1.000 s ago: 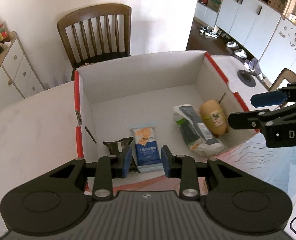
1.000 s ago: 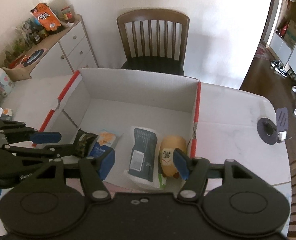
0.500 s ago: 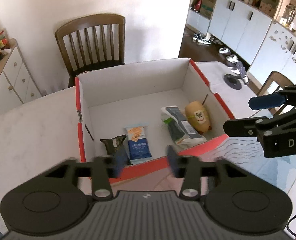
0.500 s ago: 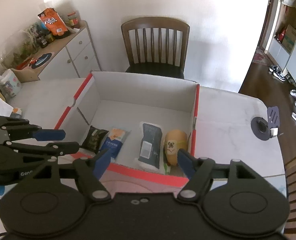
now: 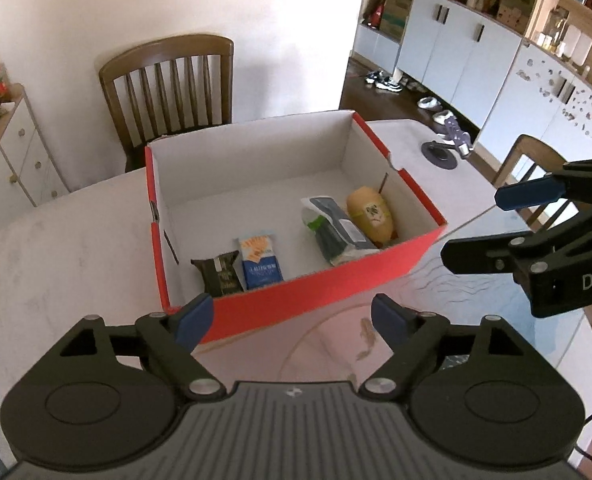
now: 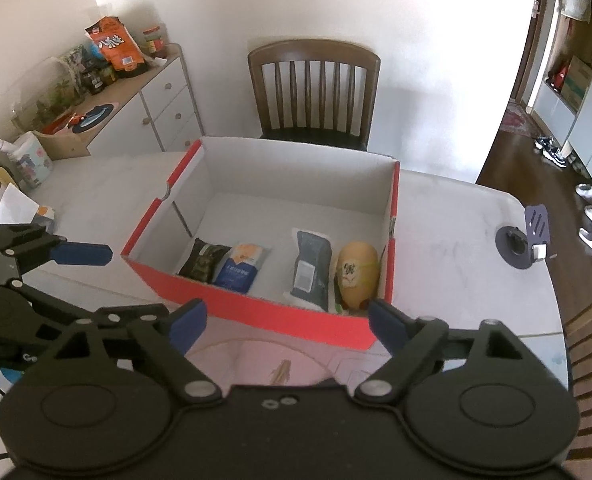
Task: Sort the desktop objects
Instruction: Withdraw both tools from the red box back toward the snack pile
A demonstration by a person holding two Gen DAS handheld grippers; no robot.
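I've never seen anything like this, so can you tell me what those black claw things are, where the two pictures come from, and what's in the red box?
Each black claw is a hand-held gripper, a pincher tool with two blue-tipped fingers that a person carries, one per hand. A small camera sits on each tool and looks out along its fingers, so you get two pictures of the same table.

One picture is from the left hand-held gripper; the other is from the right hand-held gripper. Each also peeks into the other's picture from the side.

On the white table stands a red box, white inside. In it lie four things in a row: a dark snack packet, a blue snack packet, a grey-and-white pouch and a tan, oval-shaped item with a label.

Nothing is held. Both sets of jaws are opening, with nothing between them.
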